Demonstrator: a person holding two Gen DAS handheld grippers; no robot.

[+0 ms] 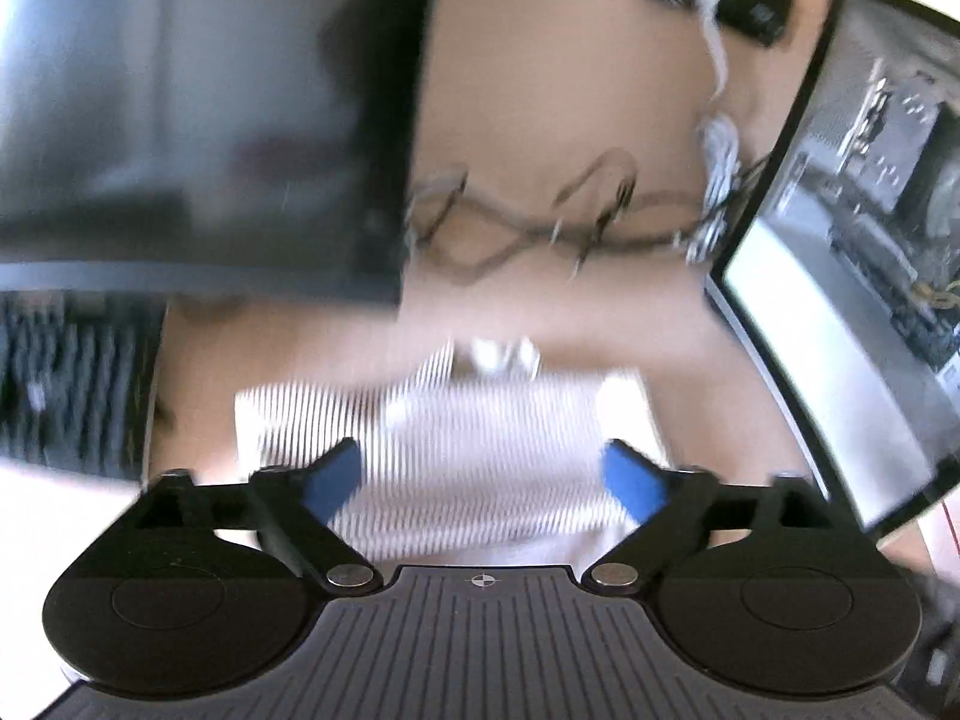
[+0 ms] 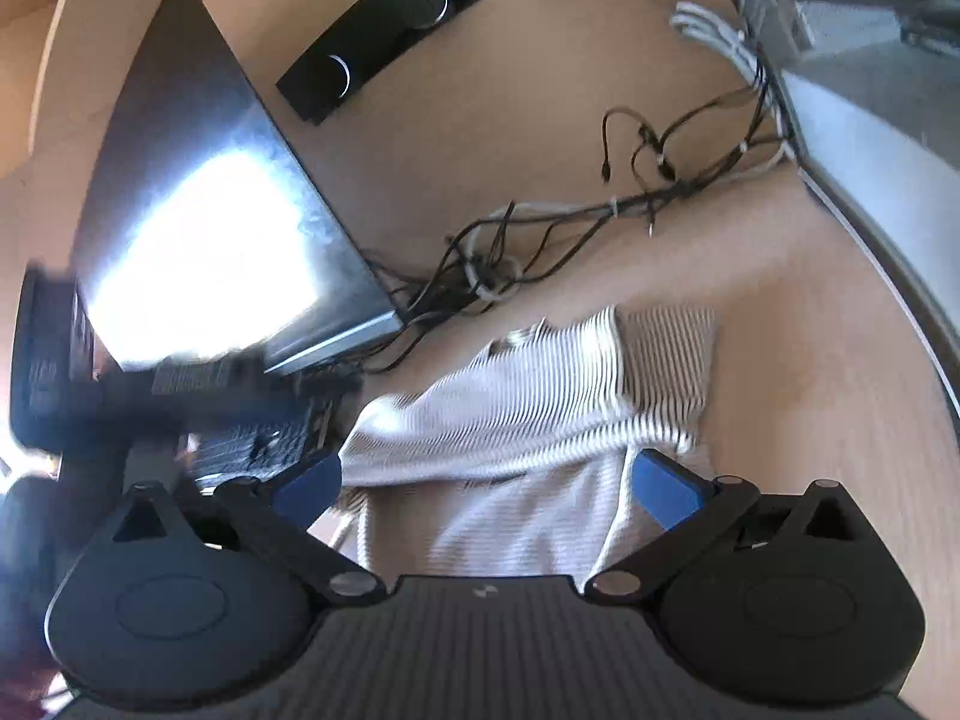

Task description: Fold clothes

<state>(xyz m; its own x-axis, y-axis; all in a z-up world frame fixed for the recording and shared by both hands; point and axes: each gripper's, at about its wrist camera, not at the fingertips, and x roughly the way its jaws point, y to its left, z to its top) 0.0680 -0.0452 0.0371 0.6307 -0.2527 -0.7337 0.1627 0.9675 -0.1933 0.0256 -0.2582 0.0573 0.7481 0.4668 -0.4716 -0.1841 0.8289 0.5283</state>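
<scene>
My left gripper point(image 1: 483, 477) stands wide open above the striped garment point(image 1: 456, 438), its blue pads point(image 1: 333, 480) spread well apart with nothing pressed between them. The left wrist view is smeared with blur, so I can only make out fine dark and white stripes and a rough rectangular shape lying flat on the light wooden surface point(image 1: 570, 120).

My right gripper point(image 2: 486, 483) is open as well, its blue pads point(image 2: 669, 492) set wide on either side of the same striped garment point(image 2: 510, 408), and I see no contact between the pads and the cloth. From this side the garment is partly folded: one layer lies across another, and a striped flap point(image 2: 672, 354) pokes out at the far right edge. It sits on the surface point(image 2: 780, 420) just in front of the gripper.

Beyond the cloth runs a tangle of dark and white cables point(image 2: 540, 240), near the garment's far edge but apart from it as far as I can tell. To the left a laptop point(image 2: 210, 228) stands open, its screen catching a bright glare, its corner close to the garment. A black bar-shaped device point(image 2: 390, 30) lies farther back on the surface. In the left wrist view a monitor point(image 1: 852, 240) stands at the right, tilted in the frame.
</scene>
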